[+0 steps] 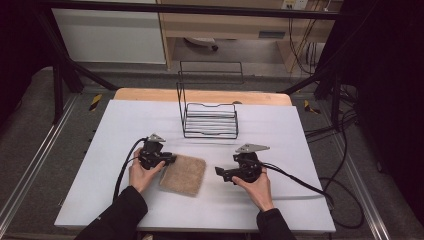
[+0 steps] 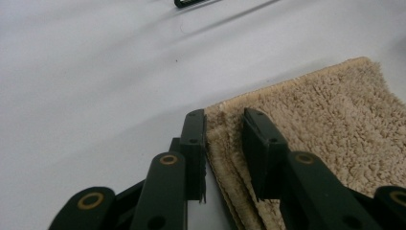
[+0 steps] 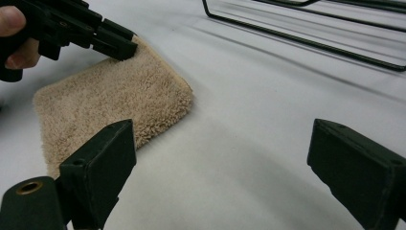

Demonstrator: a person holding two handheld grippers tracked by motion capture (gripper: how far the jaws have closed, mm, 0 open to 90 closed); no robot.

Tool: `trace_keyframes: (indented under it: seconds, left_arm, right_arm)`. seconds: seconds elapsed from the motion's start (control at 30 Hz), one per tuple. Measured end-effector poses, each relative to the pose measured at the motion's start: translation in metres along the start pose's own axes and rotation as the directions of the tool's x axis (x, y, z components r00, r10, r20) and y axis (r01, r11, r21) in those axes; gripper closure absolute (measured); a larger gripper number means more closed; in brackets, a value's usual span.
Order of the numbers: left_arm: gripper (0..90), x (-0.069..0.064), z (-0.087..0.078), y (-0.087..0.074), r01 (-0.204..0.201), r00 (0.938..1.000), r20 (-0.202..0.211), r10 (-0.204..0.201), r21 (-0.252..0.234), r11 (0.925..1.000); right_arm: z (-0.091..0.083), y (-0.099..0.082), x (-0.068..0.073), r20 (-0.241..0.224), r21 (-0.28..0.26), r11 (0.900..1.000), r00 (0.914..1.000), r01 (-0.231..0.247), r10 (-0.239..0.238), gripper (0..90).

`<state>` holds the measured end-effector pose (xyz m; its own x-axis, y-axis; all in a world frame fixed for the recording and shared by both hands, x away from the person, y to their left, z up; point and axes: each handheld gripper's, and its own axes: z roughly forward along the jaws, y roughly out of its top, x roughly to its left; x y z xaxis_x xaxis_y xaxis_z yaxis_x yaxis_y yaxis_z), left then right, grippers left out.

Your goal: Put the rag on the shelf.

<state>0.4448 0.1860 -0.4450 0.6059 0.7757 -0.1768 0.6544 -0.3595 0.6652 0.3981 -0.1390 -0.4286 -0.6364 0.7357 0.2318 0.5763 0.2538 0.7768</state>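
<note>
At the near edge of the table, the person's sleeves and hands entered from below, each hand holding a gripper. The left hand held the left gripper at the near-left corner of a folded beige towel, which lay flat on the white tabletop, left of centre and towards the person. In the left gripper view, the two black jaws stood one on each side of the towel's folded edge, with the layered edge running up between them; the gap was narrow, though whether the pads were already pressing the cloth could not be told from that view. In the right gripper view, the left gripper rested at the far corner of the towel as seen from there, its tips touching the pile. The right hand held the right gripper to the right of the towel, pointing towards it and apart from it. Its jaws stood wide open with nothing but bare tabletop between them. Further back, near the middle of the table, stood a black wire rack, empty of cloth and well apart from both grippers; its lower wires crossed the top of the right gripper view. Beyond the white surface a strip of wooden board ran along the far edge.
</note>
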Motion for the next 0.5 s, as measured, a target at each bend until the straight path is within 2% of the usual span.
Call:
trace_keyframes:
  seconds: [0.2,0.3,0.4,0.5]
  left_arm:
    - [76.6,0.0,0.001,0.0,0.007,0.9998,0.017,-0.007,0.01,0.9999]
    - [78.0,0.0,0.001,0.001,0.006,0.9997,0.022,-0.006,0.013,0.9999]
    - [79.1,-0.001,0.001,0.001,-0.009,0.9998,0.019,0.009,0.015,0.9998]
    - [79.3,-0.002,0.001,0.001,-0.017,0.9997,0.015,0.017,0.011,0.9998]
  right_arm:
    - [0.01,0.01,0.012,-0.002,-0.008,1.0,1.0,-0.006,0.006,11.7]
    - [0.02,0.014,0.019,-0.007,-0.002,0.9999,0.9999,0.014,-0.014,18.8]
    - [0.03,0.016,0.023,-0.005,-0.012,0.9999,1.0,0.003,-0.003,27.8]
    - [0.041,0.017,0.025,0.011,-0.001,0.9999,0.9999,-0.012,0.012,34.6]
